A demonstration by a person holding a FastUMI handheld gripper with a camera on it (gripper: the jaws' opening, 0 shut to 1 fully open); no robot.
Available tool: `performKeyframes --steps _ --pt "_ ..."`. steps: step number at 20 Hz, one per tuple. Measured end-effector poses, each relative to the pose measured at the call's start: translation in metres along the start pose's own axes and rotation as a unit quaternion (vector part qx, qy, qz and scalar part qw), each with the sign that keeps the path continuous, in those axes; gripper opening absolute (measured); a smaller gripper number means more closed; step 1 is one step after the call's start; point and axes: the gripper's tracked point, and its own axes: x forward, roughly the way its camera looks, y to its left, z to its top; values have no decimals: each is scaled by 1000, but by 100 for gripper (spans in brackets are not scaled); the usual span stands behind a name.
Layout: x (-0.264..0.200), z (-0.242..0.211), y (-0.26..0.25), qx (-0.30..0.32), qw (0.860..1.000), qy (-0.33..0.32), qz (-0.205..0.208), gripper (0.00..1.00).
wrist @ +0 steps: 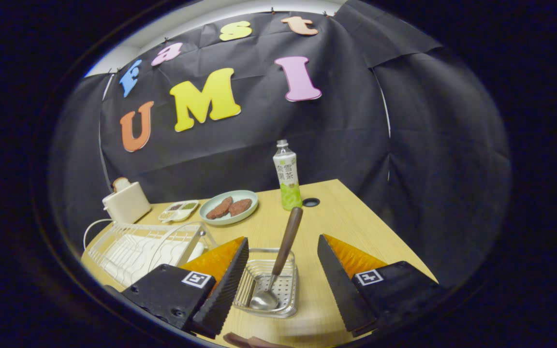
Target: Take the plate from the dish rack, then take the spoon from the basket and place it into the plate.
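The claw [283, 275] is wide open and holds nothing. Its two fingers [227, 280] stand far apart over the counter [346, 227]. Between them sits the small wire basket [285, 302], and the spoon [278, 270] is inside it. The shiny bowl of the spoon rests low in the basket, near the claw. Its brown handle leans up and away, with the top end poking out past the fingers. So the step in hand looks like picking up the spoon. To do it well, I think the claw should go down slowly and keep the handle in the middle, with one finger on each side. It should close on the handle above the basket's rim, not on the round bowl, which may slip. Then it should lift straight up so the spoon does not catch on the wires and drag the basket along. Just beside the left finger is the white dish rack [138, 246]. Farther off is a pale green plate [228, 207] with two brown pieces of food [229, 208] on it. I cannot tell if this is the plate the spoon goes in. Near it are a small tray [178, 210], a toaster [126, 202] and a bottle [286, 176].
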Motion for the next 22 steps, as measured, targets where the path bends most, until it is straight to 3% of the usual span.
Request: performKeyframes --steps 4,6,7,8,13,22 --pt "20 -8 -1 -12 1000 24 -12 74" --pt "23 -5 -4 -21 999 19 -30 60" --pt "23 -5 -1 -20 999 16 -28 39" --pt "21 -5 5 -19 1000 16 -19 29" --pt "7 7 15 -31 999 -20 -31 17" --pt "-38 37 39 -62 988 -125 -60 16"
